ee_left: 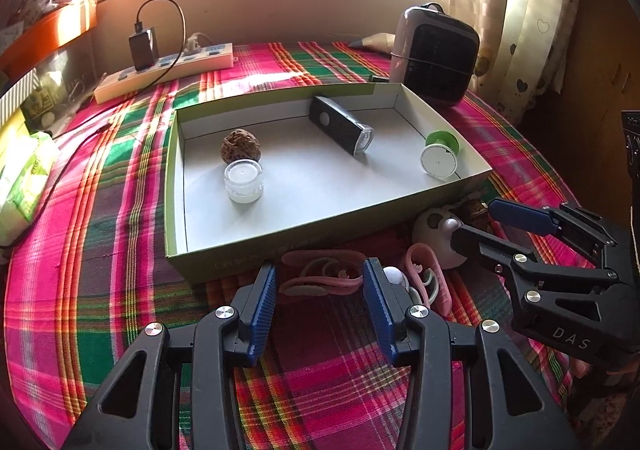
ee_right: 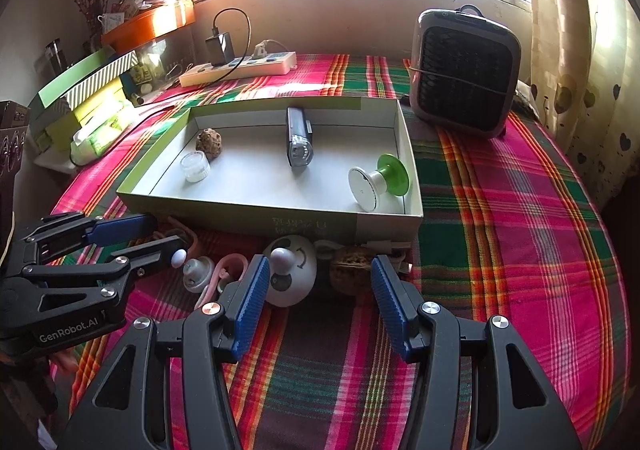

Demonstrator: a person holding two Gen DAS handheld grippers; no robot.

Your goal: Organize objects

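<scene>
behind box wall (ee_right: pixel 312 224), walnut (ee_right: pixel 350 270) half-hidden.

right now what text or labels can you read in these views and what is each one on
"DAS" on the right gripper body, seen from the left wrist view.
"GenRobot.AI" on the left gripper body, seen from the right wrist view.
Print on the box front wall: upside down, too blurred to read.
Print on the green tissue pack: too blurred to read.

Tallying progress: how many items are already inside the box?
4: walnut and small jar at left, flashlight mid-back, green-and-white spool at right in the box.
</scene>
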